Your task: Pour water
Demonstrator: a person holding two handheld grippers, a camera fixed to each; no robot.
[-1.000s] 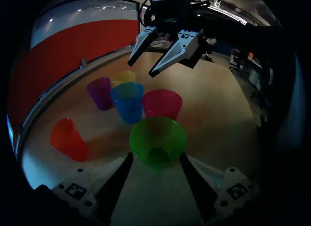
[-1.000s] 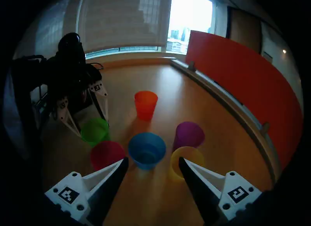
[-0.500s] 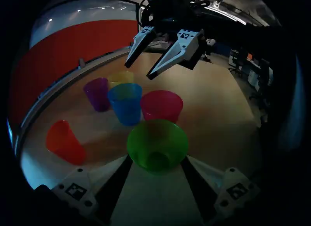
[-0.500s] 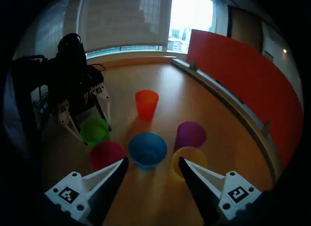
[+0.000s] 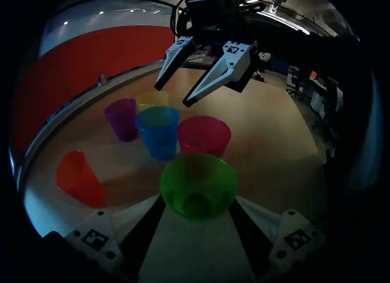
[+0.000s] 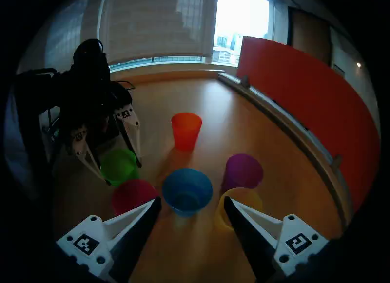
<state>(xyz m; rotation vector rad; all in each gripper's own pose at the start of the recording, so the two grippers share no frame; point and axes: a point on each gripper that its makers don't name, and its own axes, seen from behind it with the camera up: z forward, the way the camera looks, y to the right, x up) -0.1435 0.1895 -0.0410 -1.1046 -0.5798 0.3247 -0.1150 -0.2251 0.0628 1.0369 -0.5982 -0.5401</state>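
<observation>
Green cup (image 5: 198,185) stood upright on the wooden bench (image 5: 273,132) between the two fingers of the left tool (image 5: 197,200). The fingers were spread wide, one on each side of the cup's lower wall; whether they touched it could not be told, as the rim hid their tips. In the right gripper view the same left tool (image 6: 123,172) came down over the green cup (image 6: 118,165) with a finger on either side, held by a person in dark clothing.

Just beyond the green cup stood a pink cup (image 5: 204,135) and a blue cup (image 5: 157,132), side by side, with a purple cup (image 5: 122,118) and a yellow cup (image 5: 152,98) behind them. An orange cup (image 5: 78,178) stood apart, off to the left.

The right tool (image 5: 171,96) hung in the air above the cluster, its fingers parted and gripping nothing. In its own view the right tool (image 6: 191,200) pointed down toward the blue cup (image 6: 187,190), and its right finger covered part of the yellow cup (image 6: 242,196).
</observation>
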